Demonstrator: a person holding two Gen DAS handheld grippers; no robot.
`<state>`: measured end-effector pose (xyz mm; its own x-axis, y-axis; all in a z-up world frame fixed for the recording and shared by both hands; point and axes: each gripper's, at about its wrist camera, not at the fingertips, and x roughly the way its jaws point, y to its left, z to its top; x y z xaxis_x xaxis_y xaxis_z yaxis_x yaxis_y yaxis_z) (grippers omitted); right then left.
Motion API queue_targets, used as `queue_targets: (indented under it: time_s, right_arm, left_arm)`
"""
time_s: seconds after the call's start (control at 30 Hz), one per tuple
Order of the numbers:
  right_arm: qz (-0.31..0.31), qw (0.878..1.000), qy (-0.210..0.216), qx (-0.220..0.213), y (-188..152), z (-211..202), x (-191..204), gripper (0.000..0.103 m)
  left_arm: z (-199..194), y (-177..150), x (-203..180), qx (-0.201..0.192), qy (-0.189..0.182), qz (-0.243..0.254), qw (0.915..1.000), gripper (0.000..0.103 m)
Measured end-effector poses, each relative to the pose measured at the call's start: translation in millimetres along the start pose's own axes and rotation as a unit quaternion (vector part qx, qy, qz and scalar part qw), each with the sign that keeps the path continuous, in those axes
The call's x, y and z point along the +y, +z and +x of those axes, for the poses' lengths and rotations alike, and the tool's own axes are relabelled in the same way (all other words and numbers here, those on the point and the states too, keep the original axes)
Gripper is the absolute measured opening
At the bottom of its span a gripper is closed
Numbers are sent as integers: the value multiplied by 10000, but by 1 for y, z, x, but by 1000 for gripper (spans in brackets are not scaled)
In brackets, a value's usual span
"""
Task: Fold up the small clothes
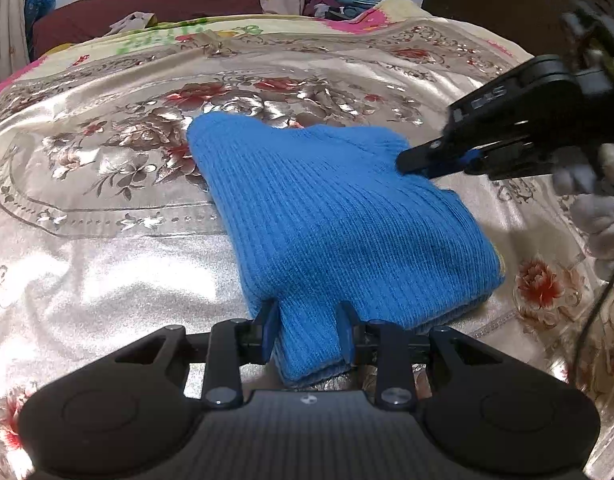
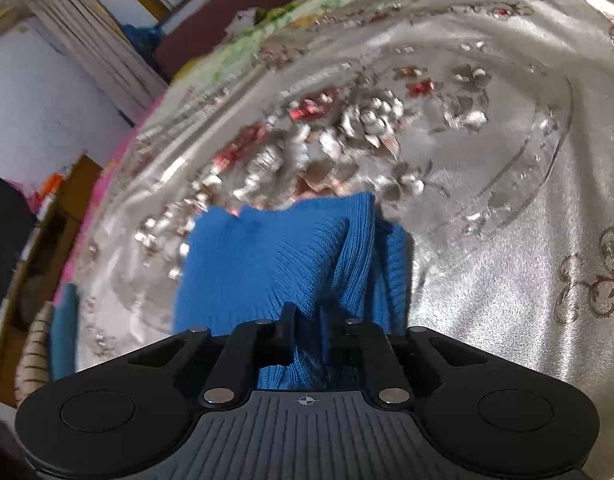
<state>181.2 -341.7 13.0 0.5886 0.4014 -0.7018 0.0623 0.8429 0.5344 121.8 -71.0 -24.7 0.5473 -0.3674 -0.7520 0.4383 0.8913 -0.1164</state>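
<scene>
Two claws grip one blue knit garment (image 1: 339,216) at once. The left gripper (image 1: 309,334) has its jaws partly closed on a thick bunch of the near hem, the blue pads pressing the doubled fabric from either side. The right gripper (image 2: 307,316) is pinched nearly flat on a ridge of knit at the garment's far right corner; in its own view the cloth rises in a pleat straight up between the fingers.

Out from the left claw the garment runs forward and to the right as a compact, layered slab, its edges stacked, which suggests that at least one fold is already made. From the right claw it spreads ahead and to the left, its far edge slightly rumpled.

It lies on a shiny floral bedspread (image 1: 107,208). What seems left is a last fold or a squaring-up before release; I cannot tell which.
</scene>
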Motion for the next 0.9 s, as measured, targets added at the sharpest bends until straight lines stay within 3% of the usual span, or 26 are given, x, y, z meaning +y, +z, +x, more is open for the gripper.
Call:
queue_targets:
  time_s: [0.03, 0.07, 0.2, 0.27, 0.37, 0.43, 0.5, 0.63, 0.8, 0.9]
  right_arm:
    - [33, 9999, 75, -91, 2, -6, 0, 9]
    - [70, 9997, 136, -180, 4, -12, 0, 1]
    - [218, 9973, 38, -700, 6, -40, -11, 1]
    - [317, 9980, 12, -541, 6, -37, -17, 10]
    - [287, 9992, 121, -234, -1, -26, -13, 11]
    - [273, 9994, 195, -102, -3, -16, -9, 17]
    - [298, 9995, 138, 24, -2, -4, -6, 32]
    - [203, 9994, -255, 137, -5, 12, -3, 33]
    - [656, 9976, 98, 182, -7, 11, -21, 38]
    - [751, 9970, 97, 126, -6, 10, -25, 38]
  left_arm:
    - [-1, 1, 0, -16, -4, -18, 10000, 36]
    - [-2, 2, 0, -39, -8, -26, 10000, 36]
    - [-10, 9, -1, -226, -80, -47, 9997, 36]
    - [-6, 12, -3, -181, -36, 26, 9998, 36]
    - [-1, 10, -4, -89, 13, 74, 9999, 36]
    - [-1, 8, -5, -77, 27, 81, 9999, 36]
    - [-1, 8, -6, -65, 34, 116, 9999, 37]
    - [-2, 8, -7, -64, 16, 126, 9999, 37]
    - [-1, 7, -5, -62, -23, 105, 9999, 37]
    - [-2, 7, -6, -64, -27, 115, 9999, 37]
